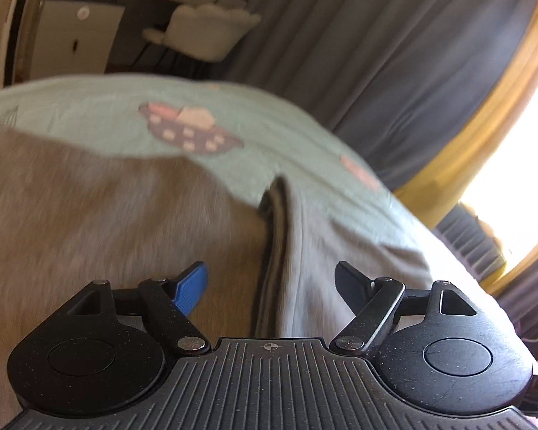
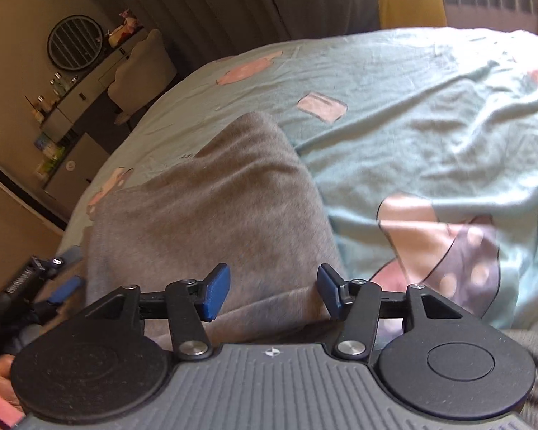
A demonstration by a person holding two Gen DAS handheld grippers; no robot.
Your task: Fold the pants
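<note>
Grey-brown pants (image 1: 100, 215) lie on a pale green bed sheet (image 1: 297, 136). In the left wrist view a folded dark edge of the pants (image 1: 274, 251) runs up between the fingers. My left gripper (image 1: 272, 286) is open just above the fabric and holds nothing. In the right wrist view the pants (image 2: 211, 208) lie as a folded grey mass ahead. My right gripper (image 2: 273, 292) is open over their near end, empty. The left gripper (image 2: 53, 286) shows at the far left of the right wrist view.
The bed sheet (image 2: 430, 125) has pink and purple cartoon prints and is wrinkled at the right. A white chair (image 1: 204, 32) and a desk with cabinets (image 1: 75, 39) stand beyond the bed. Grey curtains (image 1: 376, 53) and a bright window (image 1: 520, 179) are at the right.
</note>
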